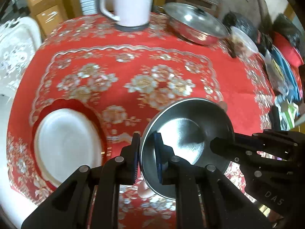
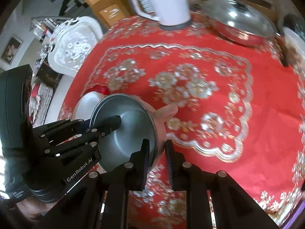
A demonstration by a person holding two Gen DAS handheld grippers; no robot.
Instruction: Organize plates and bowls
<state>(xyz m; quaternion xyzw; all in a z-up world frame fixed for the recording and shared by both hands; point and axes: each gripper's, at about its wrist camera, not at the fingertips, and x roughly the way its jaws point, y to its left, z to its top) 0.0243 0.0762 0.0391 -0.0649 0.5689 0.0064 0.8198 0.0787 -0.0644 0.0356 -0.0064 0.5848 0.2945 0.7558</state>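
**A:** Item one, the bowl (image 1: 187, 145)?

**B:** Steel, held tilted above the red cloth (image 1: 171, 61), between my two claws. My left claw (image 1: 146, 158) has its near rim: one pad outside the wall, one inside, clenched on the rim. My right claw (image 2: 157, 157) takes the opposite rim the same way, one finger inside, one outside against the wall.

**A:** How wide are they?

**B:** Both narrow, only the bowl's wall between the pads. A pinkish thing shows under the bowl; I cannot tell what it is.

**A:** Item two, the plate (image 1: 66, 143)?

**B:** White, flat on the cloth, left of my left claw and apart from it.

**A:** Others?

**B:** White jug (image 1: 131, 3) and lidded pan (image 1: 196, 22), far edge of the table, well apart from the bowl.
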